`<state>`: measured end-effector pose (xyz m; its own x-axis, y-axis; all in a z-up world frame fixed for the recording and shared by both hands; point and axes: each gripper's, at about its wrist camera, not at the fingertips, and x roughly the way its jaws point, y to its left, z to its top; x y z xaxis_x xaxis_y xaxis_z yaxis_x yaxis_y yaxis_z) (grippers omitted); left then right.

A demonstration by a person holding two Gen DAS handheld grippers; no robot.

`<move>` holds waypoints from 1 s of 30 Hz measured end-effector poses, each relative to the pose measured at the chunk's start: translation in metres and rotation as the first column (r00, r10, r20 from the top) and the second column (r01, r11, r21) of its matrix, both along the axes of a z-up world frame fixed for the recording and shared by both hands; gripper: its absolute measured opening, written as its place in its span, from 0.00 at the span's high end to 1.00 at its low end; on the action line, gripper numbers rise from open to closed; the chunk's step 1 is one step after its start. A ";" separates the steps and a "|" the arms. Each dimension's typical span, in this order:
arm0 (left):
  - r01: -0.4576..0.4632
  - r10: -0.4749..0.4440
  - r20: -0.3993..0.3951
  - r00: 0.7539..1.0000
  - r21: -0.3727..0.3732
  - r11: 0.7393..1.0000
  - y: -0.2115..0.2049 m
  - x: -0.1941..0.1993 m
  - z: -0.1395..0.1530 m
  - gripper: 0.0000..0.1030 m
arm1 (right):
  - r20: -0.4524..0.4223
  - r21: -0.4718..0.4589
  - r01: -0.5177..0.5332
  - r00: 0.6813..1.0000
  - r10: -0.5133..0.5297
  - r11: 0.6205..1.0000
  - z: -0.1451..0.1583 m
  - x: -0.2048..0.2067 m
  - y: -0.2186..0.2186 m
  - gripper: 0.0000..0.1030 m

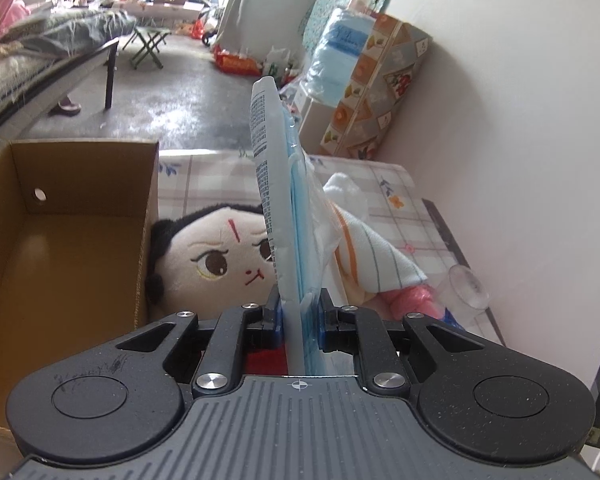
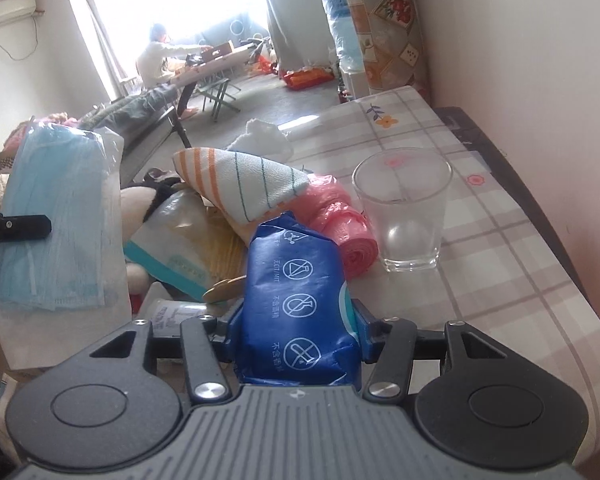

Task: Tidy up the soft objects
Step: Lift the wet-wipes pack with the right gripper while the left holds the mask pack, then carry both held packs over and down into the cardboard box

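My left gripper (image 1: 299, 316) is shut on a flat clear pack of blue face masks (image 1: 284, 200), held upright on its edge. The same mask pack (image 2: 56, 224) hangs at the left of the right wrist view with a black finger across it. My right gripper (image 2: 298, 320) is shut on a soft blue packet (image 2: 300, 304) printed with white round symbols. Behind the masks lie a plush doll's head (image 1: 216, 256), a striped cloth (image 1: 364, 248) (image 2: 240, 184) and a roll of pink bags (image 1: 414, 300) (image 2: 340, 224). An open cardboard box (image 1: 60, 216) stands at the left.
A clear drinking glass (image 2: 404, 208) (image 1: 466, 286) stands on the checked tablecloth (image 2: 500, 264) near the wall. White tissue (image 2: 262, 134) lies farther back. Other packets (image 2: 184, 240) are piled beside the doll. A person sits at a far table by the window.
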<state>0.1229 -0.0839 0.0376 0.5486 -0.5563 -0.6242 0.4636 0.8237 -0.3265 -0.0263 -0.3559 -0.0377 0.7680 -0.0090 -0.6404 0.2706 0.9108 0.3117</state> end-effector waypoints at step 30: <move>-0.205 0.204 0.022 0.979 0.113 0.972 0.175 0.049 0.073 0.87 | 0.281 0.217 -0.471 0.869 0.407 0.855 0.139 0.145 0.168 0.46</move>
